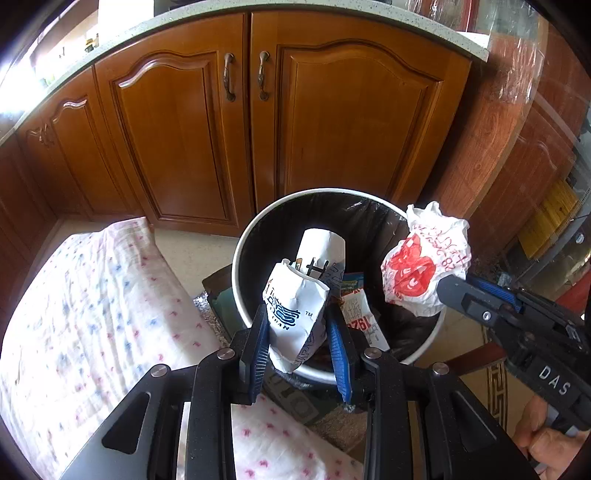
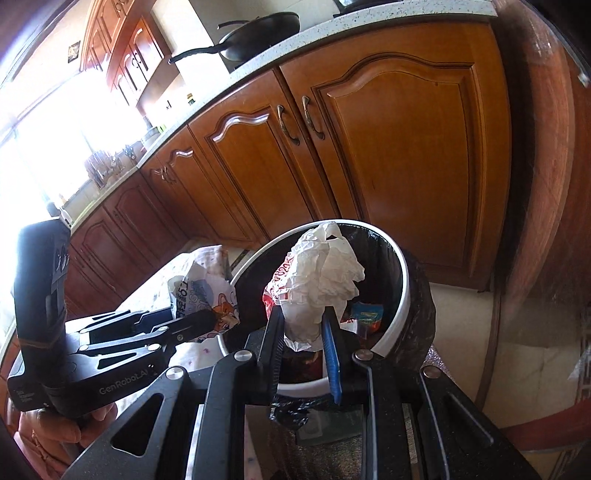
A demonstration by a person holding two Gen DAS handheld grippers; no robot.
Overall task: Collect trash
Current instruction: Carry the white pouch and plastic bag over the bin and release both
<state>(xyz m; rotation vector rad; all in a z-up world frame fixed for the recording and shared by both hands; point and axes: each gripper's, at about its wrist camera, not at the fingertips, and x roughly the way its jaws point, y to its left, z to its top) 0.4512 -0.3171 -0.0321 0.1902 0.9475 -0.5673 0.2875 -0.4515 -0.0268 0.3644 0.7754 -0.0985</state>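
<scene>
My left gripper (image 1: 297, 317) is shut on a crumpled white paper bag with blue print (image 1: 295, 306), held over the near rim of a round white bin lined with a black bag (image 1: 243, 240). In the same view my right gripper (image 1: 441, 286) comes in from the right, shut on a crumpled white wrapper with red print (image 1: 421, 266) above the bin's right side. The right wrist view shows that wrapper (image 2: 321, 280) pinched between the right gripper's (image 2: 303, 317) pads over the bin (image 2: 400, 295). The left gripper (image 2: 207, 319) with its bag (image 2: 201, 291) appears at the left. Trash lies inside the bin.
Brown wooden cabinet doors (image 1: 177, 140) under a speckled counter stand right behind the bin. A surface under a white patterned cloth (image 1: 85, 295) lies to the left. A black pan (image 2: 258, 33) sits on the counter. A hand (image 1: 550, 439) holds the right gripper's handle.
</scene>
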